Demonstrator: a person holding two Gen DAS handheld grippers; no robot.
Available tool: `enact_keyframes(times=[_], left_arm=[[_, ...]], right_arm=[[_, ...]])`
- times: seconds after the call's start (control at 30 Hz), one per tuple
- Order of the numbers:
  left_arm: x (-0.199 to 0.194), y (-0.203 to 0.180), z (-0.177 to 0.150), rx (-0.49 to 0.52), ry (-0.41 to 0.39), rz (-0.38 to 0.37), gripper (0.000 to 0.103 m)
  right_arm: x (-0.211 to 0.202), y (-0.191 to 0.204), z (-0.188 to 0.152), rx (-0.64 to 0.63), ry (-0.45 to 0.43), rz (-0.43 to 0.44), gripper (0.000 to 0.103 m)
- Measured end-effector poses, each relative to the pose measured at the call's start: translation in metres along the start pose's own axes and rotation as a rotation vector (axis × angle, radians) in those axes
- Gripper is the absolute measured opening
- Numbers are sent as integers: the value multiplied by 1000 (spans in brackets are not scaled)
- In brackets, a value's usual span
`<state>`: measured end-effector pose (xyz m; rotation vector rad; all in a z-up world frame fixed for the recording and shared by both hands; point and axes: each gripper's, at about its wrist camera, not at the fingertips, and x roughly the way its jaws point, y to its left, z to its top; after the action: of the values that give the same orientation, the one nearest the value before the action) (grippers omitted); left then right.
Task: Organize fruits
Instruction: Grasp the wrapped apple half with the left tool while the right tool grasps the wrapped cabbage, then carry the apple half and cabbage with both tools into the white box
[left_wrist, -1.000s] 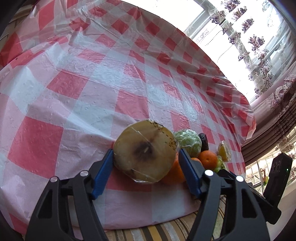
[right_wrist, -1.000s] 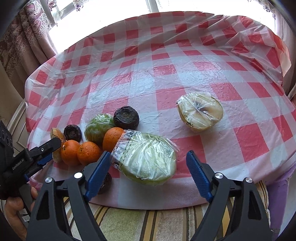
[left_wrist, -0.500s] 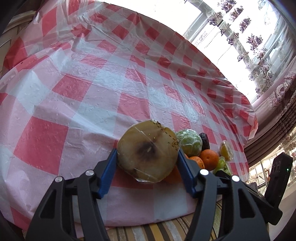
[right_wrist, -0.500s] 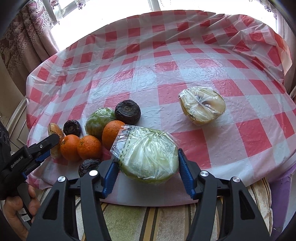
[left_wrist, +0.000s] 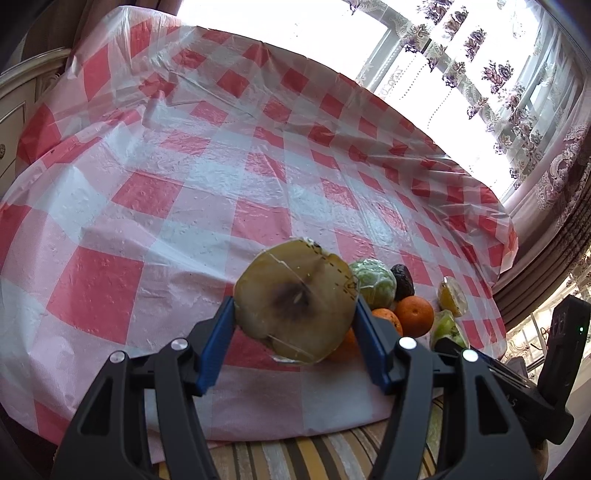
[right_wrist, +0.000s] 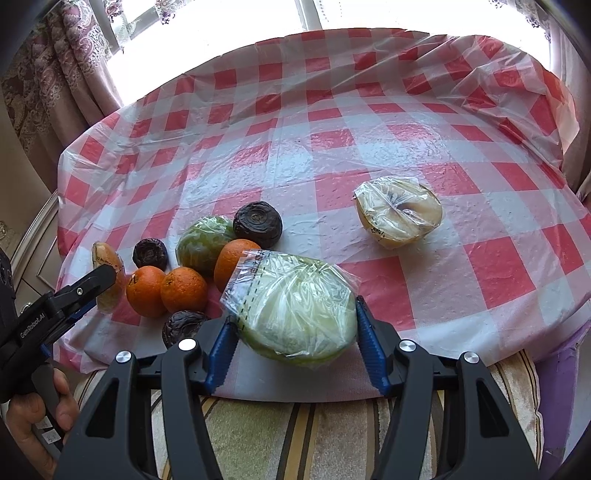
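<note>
My left gripper is shut on a cling-wrapped brown apple half, held at the table's near edge. My right gripper is shut on a wrapped pale green fruit half. In the right wrist view several oranges, a wrapped green fruit and dark shrivelled fruits cluster at the left, and another wrapped apple half lies alone at the right. The left gripper also shows in the right wrist view, by a wrapped yellowish piece.
The round table has a red-and-white checked cloth under clear plastic. A striped chair cushion lies below the near edge. Curtains and a bright window stand behind the table. A cabinet stands at the far left.
Both grippers have closed from open onto their fruit: the left on the brown apple half, the right on the pale green half. Both fruit halves now sit slightly higher in view.
</note>
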<state>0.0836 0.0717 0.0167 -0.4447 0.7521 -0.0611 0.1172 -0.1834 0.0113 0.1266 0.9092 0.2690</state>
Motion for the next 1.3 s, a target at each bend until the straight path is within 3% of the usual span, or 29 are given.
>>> enact_keyframes(times=[0.43, 0.77, 1.03, 1.3], left_arm=[[-12, -15, -3, 64, -19, 49, 62], [-24, -60, -14, 175, -15, 30, 62], [-15, -139, -34, 341, 51, -59, 62], [20, -258, -74, 566, 171, -195, 62]], right_arm=[[-21, 0, 0, -22, -52, -28, 59], [-47, -28, -8, 23, -79, -12, 59], [-90, -90, -18, 98, -130, -48, 59], [-134, -199, -49, 199, -145, -243, 59]])
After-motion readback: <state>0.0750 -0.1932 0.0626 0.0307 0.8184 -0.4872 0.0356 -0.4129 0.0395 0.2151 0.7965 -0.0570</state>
